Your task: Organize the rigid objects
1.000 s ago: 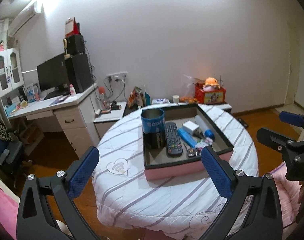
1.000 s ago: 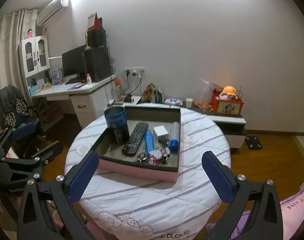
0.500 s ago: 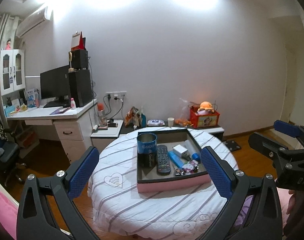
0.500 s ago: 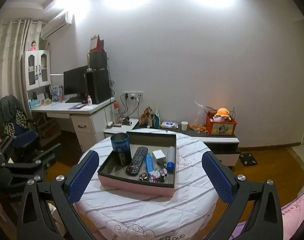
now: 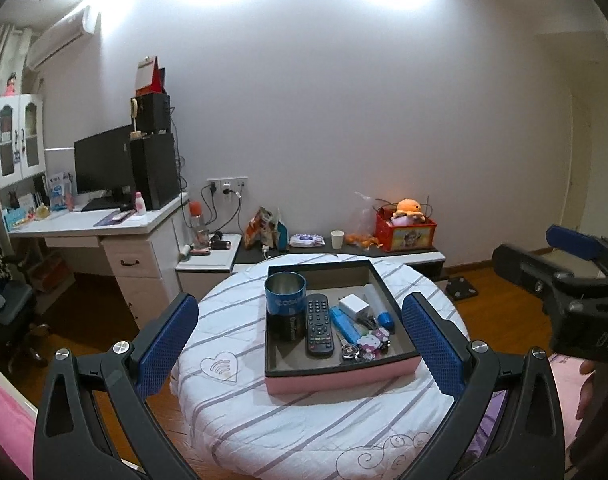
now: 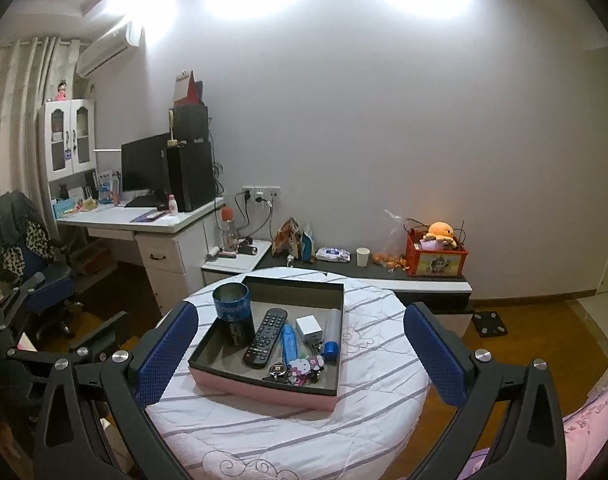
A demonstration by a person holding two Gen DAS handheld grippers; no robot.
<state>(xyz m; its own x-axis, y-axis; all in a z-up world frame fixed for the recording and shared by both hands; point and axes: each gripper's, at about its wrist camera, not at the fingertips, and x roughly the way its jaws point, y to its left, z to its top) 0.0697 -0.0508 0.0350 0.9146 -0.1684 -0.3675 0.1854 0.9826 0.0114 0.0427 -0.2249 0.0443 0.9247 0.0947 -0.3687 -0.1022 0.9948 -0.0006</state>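
Observation:
A pink box with a dark inside (image 5: pixel 339 378) (image 6: pixel 260 388) sits on a round table with a striped white cover (image 5: pixel 304 416) (image 6: pixel 288 428). It holds a blue mug (image 5: pixel 284 294) (image 6: pixel 231 301), a black remote (image 5: pixel 319 330) (image 6: pixel 264 338), a blue stick (image 5: pixel 345 324), a white cube (image 5: pixel 352 306) (image 6: pixel 308 326), a clear tube with a blue cap (image 6: pixel 331 334) and a keyring with a cartoon charm (image 5: pixel 369 344) (image 6: pixel 300 368). My left gripper (image 5: pixel 300 346) and right gripper (image 6: pixel 300 354) are open, empty, held back above the table's near side.
A white desk (image 6: pixel 144 222) with monitor and speakers stands at the back left, an office chair (image 6: pixel 32 280) beside it. A low cabinet (image 5: pixel 343 252) behind the table carries snacks, a cup and a red toy box (image 5: pixel 405 232). Wooden floor surrounds the table.
Both grippers have pulled back and up from the table, so the box looks smaller and more of the room shows. The jaws stayed open. The objects in the box have not moved.

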